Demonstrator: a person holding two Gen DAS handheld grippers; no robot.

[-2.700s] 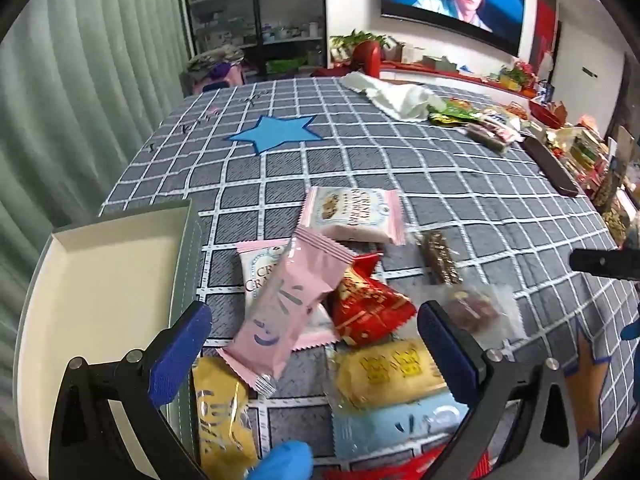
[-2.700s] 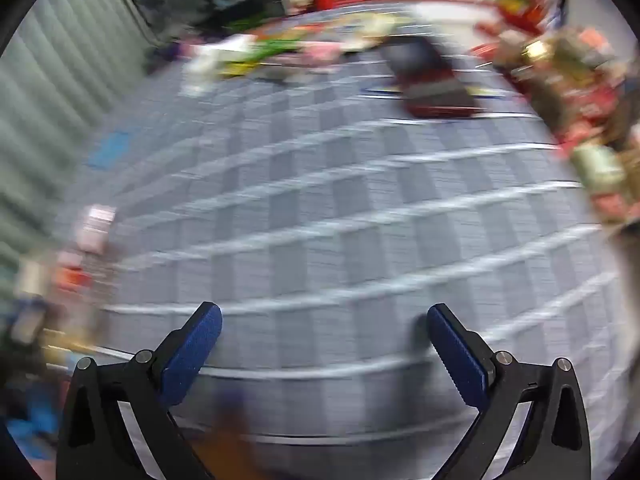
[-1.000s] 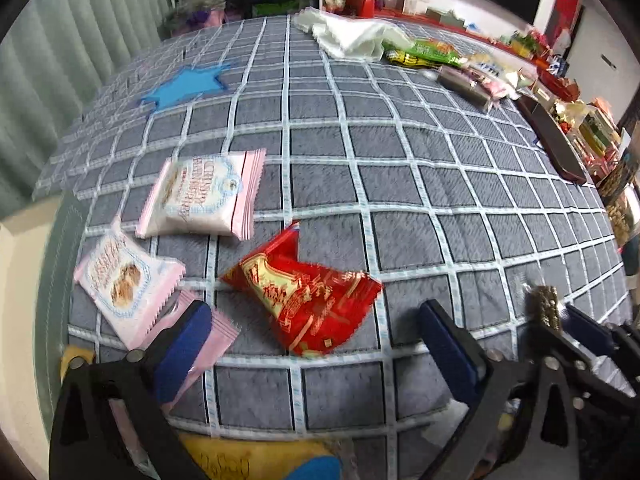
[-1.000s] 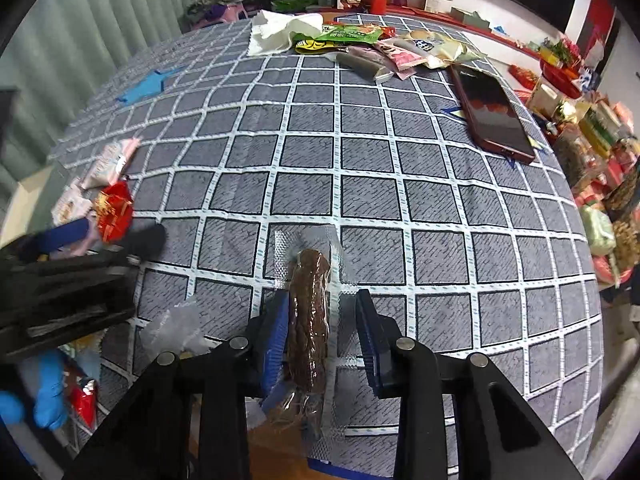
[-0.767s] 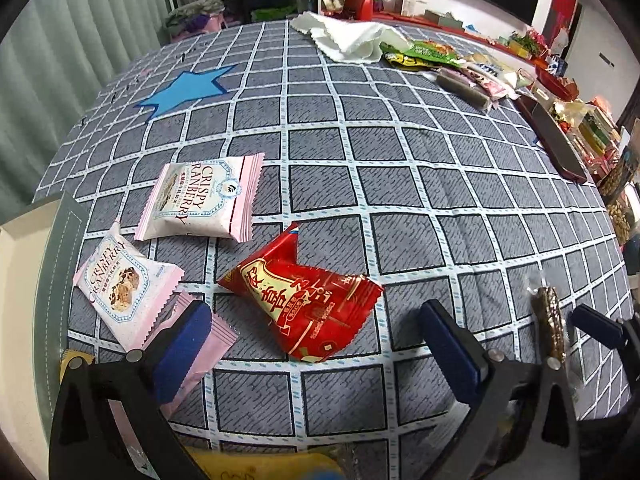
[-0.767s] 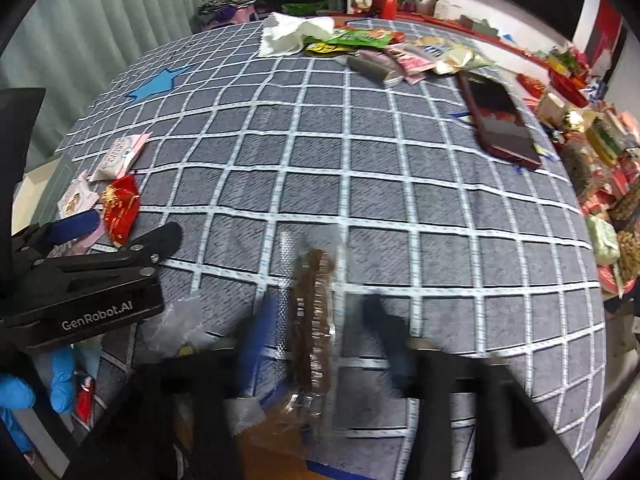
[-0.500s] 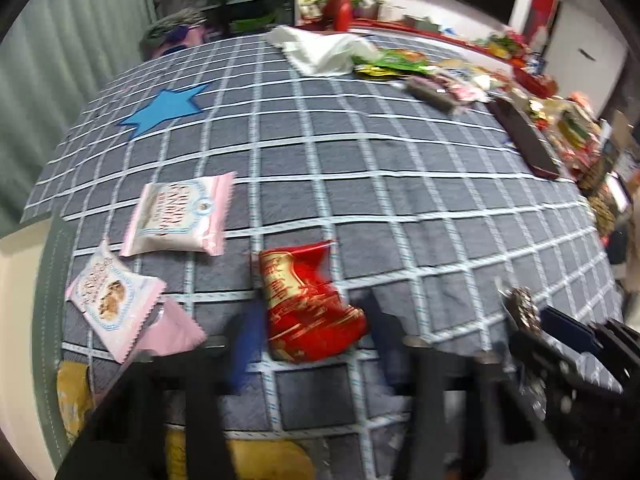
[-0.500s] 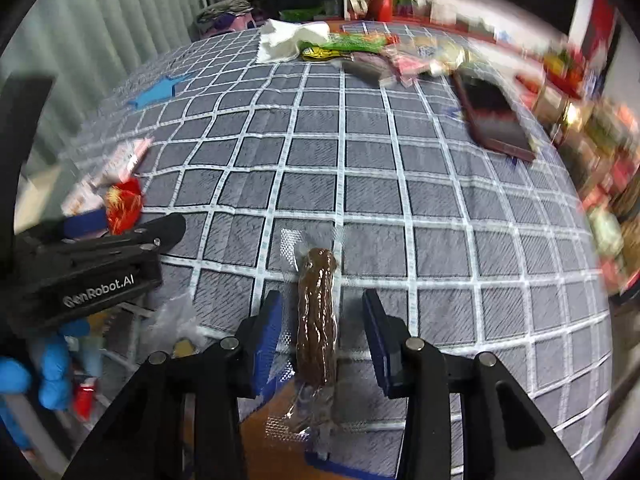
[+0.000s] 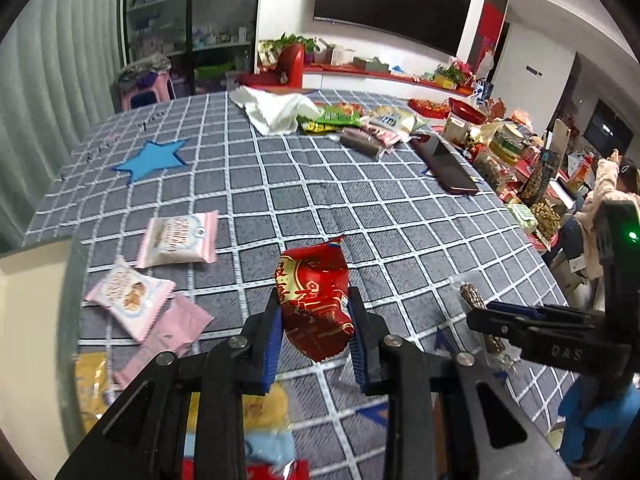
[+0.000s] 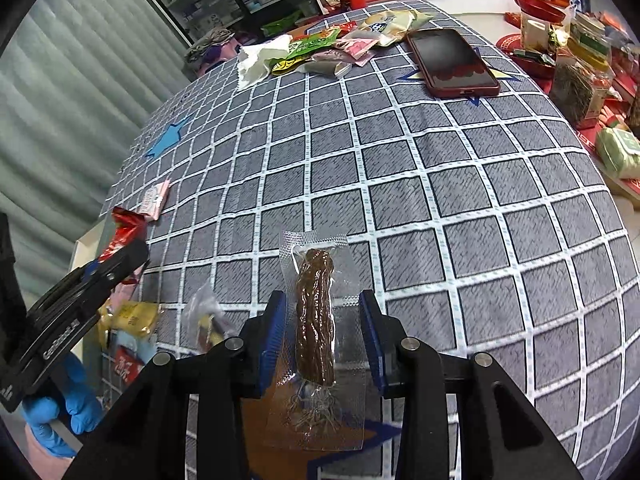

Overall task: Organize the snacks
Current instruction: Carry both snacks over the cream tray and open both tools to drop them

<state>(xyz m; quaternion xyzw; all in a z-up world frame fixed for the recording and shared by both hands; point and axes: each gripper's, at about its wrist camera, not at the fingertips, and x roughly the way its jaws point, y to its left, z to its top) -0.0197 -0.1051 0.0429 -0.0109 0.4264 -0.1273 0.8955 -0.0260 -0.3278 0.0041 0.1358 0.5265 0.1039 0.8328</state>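
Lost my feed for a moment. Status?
Left hand-held gripper shut on red snack packet, lifted. Right hand-held gripper shut on clear-wrapped brown snack. Nothing blocking; open box at left.

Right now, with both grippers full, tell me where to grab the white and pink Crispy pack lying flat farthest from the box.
Take the white and pink pack across its short width, at the puffed middle, coming straight down from above. It lies flat on the checked cloth, apart from the other pack, so both long edges look free. Avoid the crimped pink ends: thin seals likely slip.
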